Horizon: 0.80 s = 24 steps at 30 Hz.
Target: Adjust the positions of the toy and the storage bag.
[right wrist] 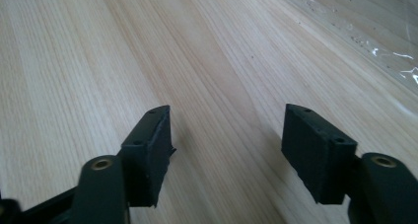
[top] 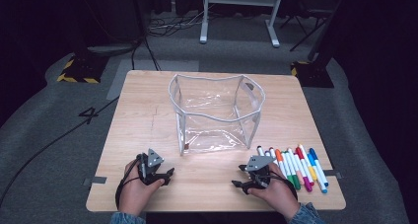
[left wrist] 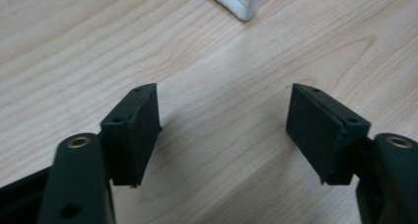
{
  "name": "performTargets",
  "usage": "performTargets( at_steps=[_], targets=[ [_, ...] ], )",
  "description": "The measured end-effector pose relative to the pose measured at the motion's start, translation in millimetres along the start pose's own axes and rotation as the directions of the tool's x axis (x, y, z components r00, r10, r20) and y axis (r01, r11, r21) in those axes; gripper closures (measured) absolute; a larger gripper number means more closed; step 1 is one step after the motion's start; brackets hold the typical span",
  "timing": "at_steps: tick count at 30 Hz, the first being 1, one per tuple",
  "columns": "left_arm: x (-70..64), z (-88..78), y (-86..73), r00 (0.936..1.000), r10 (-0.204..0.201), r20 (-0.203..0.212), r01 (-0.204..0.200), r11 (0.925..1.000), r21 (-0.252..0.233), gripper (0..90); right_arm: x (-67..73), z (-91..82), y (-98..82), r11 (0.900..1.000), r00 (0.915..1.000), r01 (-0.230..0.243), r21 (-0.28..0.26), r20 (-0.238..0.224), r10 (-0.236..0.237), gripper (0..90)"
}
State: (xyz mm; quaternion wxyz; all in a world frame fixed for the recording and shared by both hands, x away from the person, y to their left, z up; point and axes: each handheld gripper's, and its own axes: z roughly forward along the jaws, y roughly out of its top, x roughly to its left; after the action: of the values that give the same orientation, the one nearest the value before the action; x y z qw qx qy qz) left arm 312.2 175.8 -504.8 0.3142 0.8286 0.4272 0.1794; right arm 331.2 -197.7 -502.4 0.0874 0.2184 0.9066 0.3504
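Note:
A clear plastic pouch (top: 217, 113) with white piping stands open at the middle of the wooden table (top: 143, 125). Several coloured markers (top: 295, 167) lie in a row at the front right. My left gripper (top: 169, 175) rests near the front left edge, open, nothing between its jaws; its own view has the gripper (left wrist: 224, 125) over bare wood with the pouch's white corner (left wrist: 241, 7) ahead. My right gripper (top: 238, 180) sits just left of the markers, open and empty; in its own view the gripper (right wrist: 226, 145) faces bare wood, with the pouch's clear plastic (right wrist: 394, 51) at the upper right.
A dark carpeted floor surrounds the table, with cables (top: 148, 51) and yellow-black striped stand bases (top: 79, 71) behind it. A white frame's legs (top: 236, 17) stand at the back. Bare wood lies between the two grippers and left of the pouch.

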Motion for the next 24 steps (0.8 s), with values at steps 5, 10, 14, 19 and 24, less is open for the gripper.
performTargets(
  at_steps=[5, 10, 14, 19, 24],
  targets=[
    [0.6, -14.7, 11.5, 0.9974, -0.053, 0.050, 0.055, 0.9979, -0.034, 37.4, -9.3, -15.3, -3.4, 0.999, 0.9990, -0.045, -0.024, 0.005, 0.045, 47.9],
    [0.3, -23.2, 19.8, 0.9991, -0.026, 0.032, 0.027, 0.9987, -0.042, 37.3, -13.7, -34.4, -0.3, 0.995, 0.9952, -0.098, -0.010, 0.000, 0.098, 49.2],
    [-0.3, -29.7, 29.2, 0.9971, -0.038, 0.066, 0.042, 0.9973, -0.060, 38.1, -23.9, -52.1, 10.4, 0.992, 0.9929, -0.117, -0.035, 0.015, 0.118, 50.2],
    [0.1, -39.2, 44.7, 0.9975, -0.008, 0.071, 0.015, 0.9959, -0.089, 36.5, -38.4, -71.0, 25.3, 0.994, 0.9935, -0.104, -0.016, 0.045, 0.104, 56.7],
    [0.9, -42.6, 64.0, 0.9960, 0.007, 0.089, 0.005, 0.9902, -0.140, 37.9, -62.9, -86.0, 38.8, 0.991, 0.9858, -0.131, -0.032, 0.102, 0.134, 60.2]
  ],
)
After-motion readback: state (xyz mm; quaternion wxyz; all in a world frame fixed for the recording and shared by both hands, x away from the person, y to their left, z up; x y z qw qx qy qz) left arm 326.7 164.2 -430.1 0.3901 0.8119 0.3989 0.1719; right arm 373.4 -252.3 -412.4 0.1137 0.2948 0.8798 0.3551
